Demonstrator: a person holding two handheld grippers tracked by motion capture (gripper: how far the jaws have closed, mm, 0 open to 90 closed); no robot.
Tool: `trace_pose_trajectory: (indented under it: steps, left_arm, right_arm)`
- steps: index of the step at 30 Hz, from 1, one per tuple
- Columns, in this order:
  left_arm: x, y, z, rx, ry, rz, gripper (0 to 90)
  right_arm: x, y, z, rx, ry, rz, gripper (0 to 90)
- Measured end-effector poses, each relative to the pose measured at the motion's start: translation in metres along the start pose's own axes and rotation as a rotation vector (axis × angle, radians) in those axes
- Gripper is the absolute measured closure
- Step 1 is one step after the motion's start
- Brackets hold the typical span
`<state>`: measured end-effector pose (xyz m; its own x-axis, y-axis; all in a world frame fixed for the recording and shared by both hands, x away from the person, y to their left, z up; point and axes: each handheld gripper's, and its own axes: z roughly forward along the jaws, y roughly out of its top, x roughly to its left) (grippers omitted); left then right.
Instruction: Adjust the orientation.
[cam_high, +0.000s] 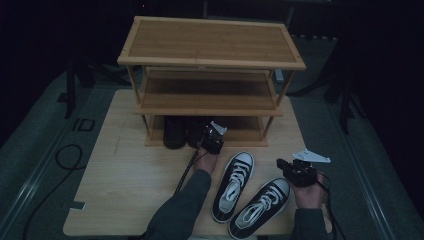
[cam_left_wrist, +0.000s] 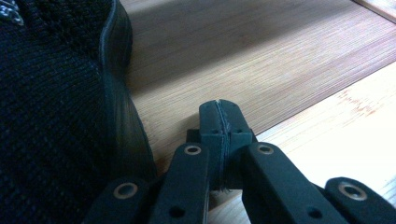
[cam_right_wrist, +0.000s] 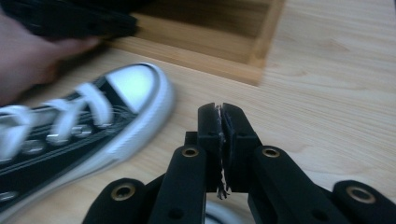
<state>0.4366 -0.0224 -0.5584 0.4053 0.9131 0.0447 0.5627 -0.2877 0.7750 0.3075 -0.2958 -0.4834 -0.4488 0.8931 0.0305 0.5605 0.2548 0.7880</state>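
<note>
Right gripper (cam_right_wrist: 222, 116) shut, sneaker (cam_right_wrist: 88, 126) beside — untouched

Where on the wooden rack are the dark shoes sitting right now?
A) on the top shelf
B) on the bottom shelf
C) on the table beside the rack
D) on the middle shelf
B: in the high view the dark shoes stand on the lowest level of the rack, at its left end, while the top and middle shelves are bare.

The left tongs (cam_left_wrist: 219, 122) have their jaws pressed together with nothing between them, just beside a black shoe (cam_left_wrist: 60, 116) on the wooden shelf (cam_left_wrist: 243, 56), the paler desk (cam_left_wrist: 345, 126) alongside.
</note>
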Motion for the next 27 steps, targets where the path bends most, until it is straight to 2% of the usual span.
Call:
trace_pose_trajectory:
  steps: [2,6,8,9,10,11,12,13,14,15,16,17,27]
  left_arm:
    - [0.000,0.000,0.000,0.000,0.000,0.000,89.6]
    - [0.000,0.000,0.000,0.000,0.000,0.000,89.6]
    - [0.000,0.000,0.000,0.000,0.000,0.001,89.6]
    - [0.000,0.000,0.000,0.000,0.000,0.000,89.6]
    - [0.000,0.000,0.000,0.000,0.000,0.000,89.6]
    - [0.000,0.000,0.000,0.000,0.001,0.000,89.6]
    - [0.000,0.000,0.000,0.000,0.001,0.000,89.6]
    - [0.000,0.000,0.000,0.000,0.000,0.000,89.6]
    - [0.000,0.000,0.000,0.000,0.001,0.000,89.6]
    - [0.000,0.000,0.000,0.000,0.001,0.000,89.6]
    - [0.000,0.000,0.000,0.000,0.001,0.001,89.6]
    - [0.000,0.000,0.000,0.000,0.001,0.001,89.6]
    - [0.000,0.000,0.000,0.000,0.000,0.000,89.6]
  right_arm:
    - [0.011,0.002,-0.006,-0.012,0.024,-0.023,86.0]
    - [0.019,0.003,-0.009,-0.011,0.044,-0.042,83.9]
    - [0.031,0.003,-0.012,-0.002,0.067,-0.067,81.7]
    - [0.031,0.003,-0.012,-0.002,0.067,-0.067,81.7]
    - [0.039,0.003,-0.013,0.003,0.084,-0.081,80.1]
    - [0.039,0.003,-0.013,0.003,0.084,-0.081,80.1]
    - [0.049,0.002,-0.014,0.003,0.105,-0.092,78.0]
    - [0.049,0.002,-0.014,0.003,0.105,-0.092,78.0]
    - [0.058,0.002,-0.014,0.001,0.130,-0.104,76.2]
    - [0.058,0.002,-0.014,0.001,0.130,-0.104,76.2]
    - [0.067,0.001,-0.012,0.006,0.151,-0.111,75.2]
    - [0.067,0.001,-0.012,0.006,0.151,-0.111,75.2]
    - [0.099,0.000,-0.006,0.041,0.228,-0.152,64.9]
